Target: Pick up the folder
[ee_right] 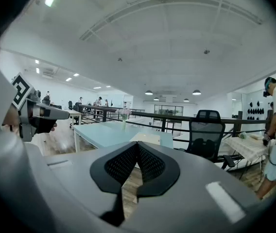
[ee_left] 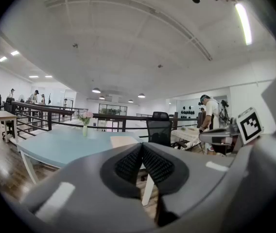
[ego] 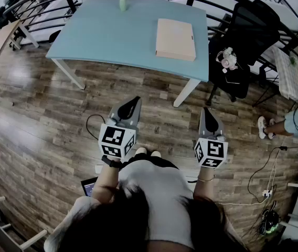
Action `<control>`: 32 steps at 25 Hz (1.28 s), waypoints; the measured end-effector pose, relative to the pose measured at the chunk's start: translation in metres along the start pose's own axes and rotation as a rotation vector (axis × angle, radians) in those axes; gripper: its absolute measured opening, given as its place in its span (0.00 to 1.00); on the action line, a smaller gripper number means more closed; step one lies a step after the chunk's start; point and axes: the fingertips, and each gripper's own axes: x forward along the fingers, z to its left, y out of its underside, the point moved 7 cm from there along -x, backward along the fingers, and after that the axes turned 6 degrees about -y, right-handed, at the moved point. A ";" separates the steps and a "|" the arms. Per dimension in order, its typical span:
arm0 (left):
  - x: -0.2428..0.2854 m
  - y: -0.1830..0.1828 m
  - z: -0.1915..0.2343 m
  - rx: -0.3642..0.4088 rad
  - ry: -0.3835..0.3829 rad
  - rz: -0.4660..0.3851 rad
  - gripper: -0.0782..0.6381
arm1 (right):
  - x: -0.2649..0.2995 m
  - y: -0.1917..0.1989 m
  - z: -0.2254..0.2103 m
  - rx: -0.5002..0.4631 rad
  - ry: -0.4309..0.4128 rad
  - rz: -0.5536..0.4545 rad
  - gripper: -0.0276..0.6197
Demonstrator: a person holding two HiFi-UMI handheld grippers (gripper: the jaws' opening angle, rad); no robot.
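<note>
Left claw (ego: 132, 103) is pressed together with nothing in it, over the wood floor (ego: 44, 114), short of the table (ego: 102, 33). The tan folder (ego: 176, 39) lies flat near the table's right end, well apart from both claws. Right claw (ego: 207, 112) is also pressed together, empty. A black chair (ego: 246, 28) stands beside the table.

Ahead of you stands a light blue rectangular table (ego: 102, 35) on slanted white legs, set on the dark wood-plank floor (ego: 44, 119). A flat pale orange rectangular folder (ego: 176, 39) lies on the tabletop's right part, near the right edge. A slim pale green vase of pink flowers (ego: 122, 3) stands upright at the table's far edge, well apart from the folder.
</note>
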 end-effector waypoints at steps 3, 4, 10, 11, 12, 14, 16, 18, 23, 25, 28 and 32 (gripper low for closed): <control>-0.002 0.003 -0.005 -0.029 -0.005 -0.002 0.19 | -0.006 0.004 -0.005 0.018 -0.012 -0.003 0.05; -0.003 0.003 -0.006 -0.035 -0.008 -0.004 0.19 | -0.007 0.005 -0.006 0.024 -0.018 -0.005 0.05; -0.002 0.006 -0.012 -0.044 -0.007 0.003 0.19 | -0.007 0.009 -0.015 0.073 -0.033 -0.017 0.05; -0.001 0.006 -0.011 -0.048 -0.006 0.006 0.19 | -0.006 0.010 -0.016 0.075 -0.035 -0.015 0.06; 0.001 0.007 -0.010 -0.050 -0.005 0.007 0.19 | -0.003 0.010 -0.017 0.077 -0.040 -0.013 0.07; 0.007 0.008 -0.007 -0.053 -0.004 0.010 0.19 | 0.004 0.011 -0.018 0.083 -0.052 -0.009 0.13; 0.015 0.011 -0.003 -0.056 -0.005 0.013 0.19 | 0.013 0.013 -0.020 0.090 -0.061 -0.005 0.15; 0.028 0.012 0.003 -0.061 -0.003 0.014 0.20 | 0.026 0.013 -0.024 0.097 -0.065 -0.001 0.17; 0.074 0.009 0.029 -0.083 0.003 0.016 0.24 | 0.075 0.007 -0.035 0.094 -0.072 0.011 0.19; 0.098 0.004 0.042 -0.088 0.010 0.017 0.26 | 0.101 0.001 -0.040 0.090 -0.075 0.013 0.20; 0.136 -0.007 0.061 -0.085 0.024 0.014 0.27 | 0.140 -0.011 -0.051 0.087 -0.071 0.007 0.21; 0.183 -0.025 0.091 -0.072 0.035 0.007 0.28 | 0.191 -0.027 -0.064 0.091 -0.055 -0.004 0.21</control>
